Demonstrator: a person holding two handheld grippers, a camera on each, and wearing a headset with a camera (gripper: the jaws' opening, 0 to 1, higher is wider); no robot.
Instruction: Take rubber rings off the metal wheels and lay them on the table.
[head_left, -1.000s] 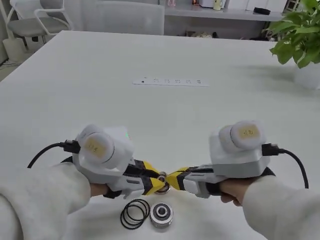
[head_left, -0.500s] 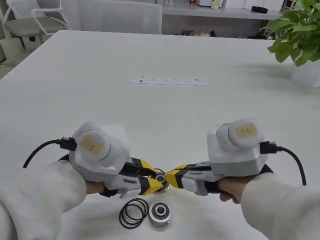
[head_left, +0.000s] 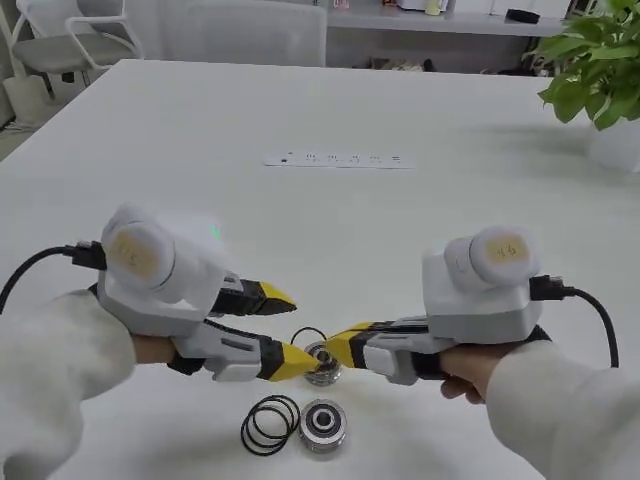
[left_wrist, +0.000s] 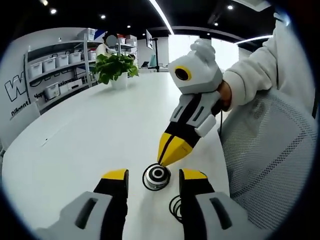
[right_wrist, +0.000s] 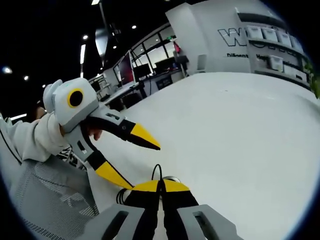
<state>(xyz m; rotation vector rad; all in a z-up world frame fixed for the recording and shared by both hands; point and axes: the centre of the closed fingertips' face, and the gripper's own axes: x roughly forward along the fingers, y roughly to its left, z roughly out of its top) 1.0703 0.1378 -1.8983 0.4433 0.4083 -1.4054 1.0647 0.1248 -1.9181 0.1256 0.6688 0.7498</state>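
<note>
A small metal wheel (head_left: 320, 364) (left_wrist: 156, 176) rests on the white table (head_left: 330, 220) between the two grippers. My right gripper (head_left: 332, 346) (right_wrist: 160, 187) is shut on a thin black rubber ring (head_left: 306, 334) (right_wrist: 155, 171) that loops up from the wheel. My left gripper (head_left: 287, 328) (left_wrist: 154, 175) is open, one jaw above and one jaw beside the wheel, touching nothing. Nearer to me, a second metal wheel (head_left: 323, 423) lies flat. Loose black rubber rings (head_left: 268, 425) (left_wrist: 175, 207) lie just left of it.
A white power strip (head_left: 340, 159) lies mid-table. A potted plant (head_left: 595, 70) stands at the far right corner. An office chair (head_left: 70, 40) is beyond the far left edge. Cables trail from both grippers toward the table's near edge.
My left gripper has opened and drawn back to the left, off the wheel. The right gripper stays shut at the wheel, with the ring looped up.
</note>
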